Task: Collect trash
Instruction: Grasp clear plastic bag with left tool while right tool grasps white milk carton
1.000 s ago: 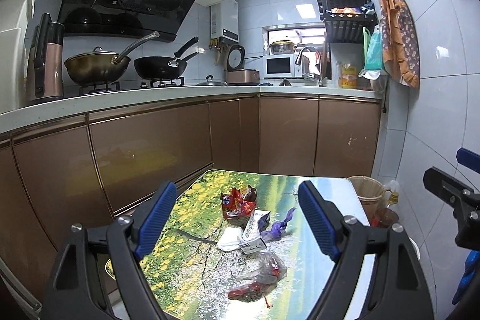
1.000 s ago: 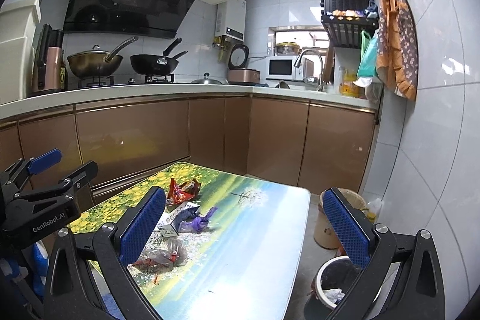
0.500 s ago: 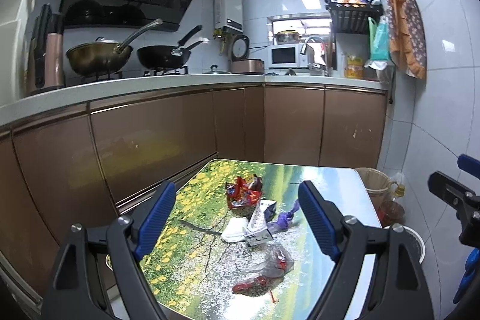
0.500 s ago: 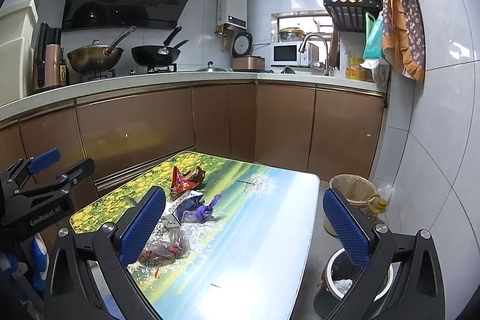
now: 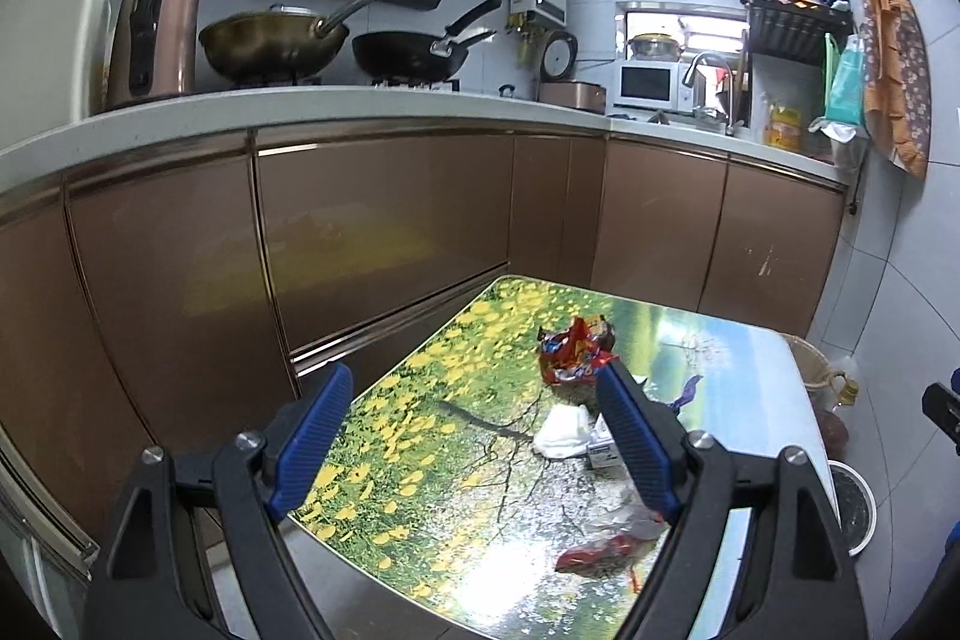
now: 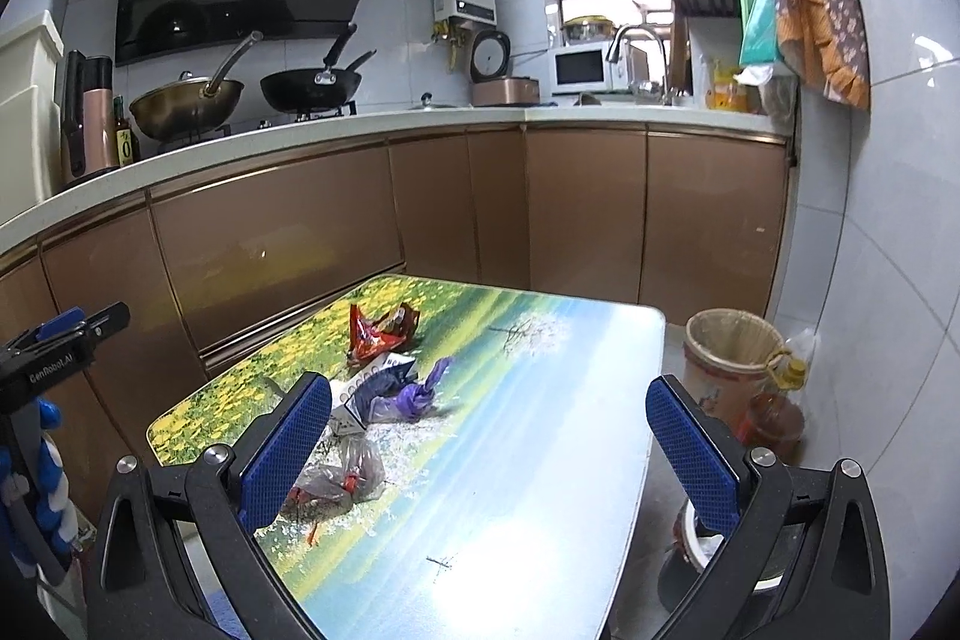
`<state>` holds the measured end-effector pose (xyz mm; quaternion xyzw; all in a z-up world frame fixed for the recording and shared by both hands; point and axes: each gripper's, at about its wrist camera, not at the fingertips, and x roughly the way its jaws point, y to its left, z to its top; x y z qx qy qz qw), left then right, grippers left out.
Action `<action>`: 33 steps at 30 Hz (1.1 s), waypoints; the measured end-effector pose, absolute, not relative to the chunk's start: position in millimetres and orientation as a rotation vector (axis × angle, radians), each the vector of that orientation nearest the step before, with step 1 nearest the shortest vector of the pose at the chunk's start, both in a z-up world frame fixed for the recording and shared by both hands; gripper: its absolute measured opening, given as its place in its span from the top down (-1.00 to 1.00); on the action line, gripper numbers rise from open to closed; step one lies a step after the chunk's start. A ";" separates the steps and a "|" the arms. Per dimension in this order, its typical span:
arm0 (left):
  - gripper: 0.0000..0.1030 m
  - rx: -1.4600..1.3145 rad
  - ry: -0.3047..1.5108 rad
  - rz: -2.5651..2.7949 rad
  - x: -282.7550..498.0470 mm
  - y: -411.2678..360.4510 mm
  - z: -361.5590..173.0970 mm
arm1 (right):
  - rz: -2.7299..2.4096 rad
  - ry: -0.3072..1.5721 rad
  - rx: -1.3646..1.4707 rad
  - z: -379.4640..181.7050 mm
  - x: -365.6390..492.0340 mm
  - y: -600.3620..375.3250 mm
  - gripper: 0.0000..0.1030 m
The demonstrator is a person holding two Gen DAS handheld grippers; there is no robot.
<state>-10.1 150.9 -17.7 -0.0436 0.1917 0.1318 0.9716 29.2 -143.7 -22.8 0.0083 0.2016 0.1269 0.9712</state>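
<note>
Trash lies in a cluster on a low table (image 5: 420,430) (image 6: 528,430) with a printed meadow top. A red snack wrapper (image 5: 573,349) (image 6: 381,331) is farthest, then a white crumpled tissue (image 5: 561,433), a small white carton (image 6: 360,394), a purple glove (image 6: 408,397) and a clear plastic bag with red bits (image 5: 606,544) (image 6: 342,478). My left gripper (image 5: 474,451) hangs open over the table's near left part, left of the pile. My right gripper (image 6: 489,451) is open above the near right part, the bag beside its left finger. Neither holds anything.
Brown kitchen cabinets (image 6: 270,250) with pans on the counter stand behind the table. On the floor to the right are a beige bin (image 6: 729,358), an oil bottle (image 6: 774,418) and a white-rimmed bin (image 5: 852,502). A tiled wall closes the right side.
Both grippers have sunk and moved in toward the table, which looks larger. The left view has swung left, so the trash sits further right in it. Jaws stayed wide.
</note>
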 end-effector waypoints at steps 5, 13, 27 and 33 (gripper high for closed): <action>-0.61 -0.085 0.462 0.205 5.8 153.1 -38.8 | 0.275 0.454 0.041 -38.3 49.5 -145.8 -1.00; -0.61 -0.066 0.632 -0.084 41.7 119.8 -90.6 | 0.343 0.561 0.047 -69.4 85.1 -130.7 -0.78; -0.21 -0.034 0.828 -0.295 96.1 86.3 -166.3 | 0.420 0.721 0.049 -109.6 142.6 -99.8 -0.56; 0.51 -0.057 0.861 -0.303 110.1 97.8 -186.0 | 0.527 0.801 0.088 -124.2 175.3 -69.9 -0.40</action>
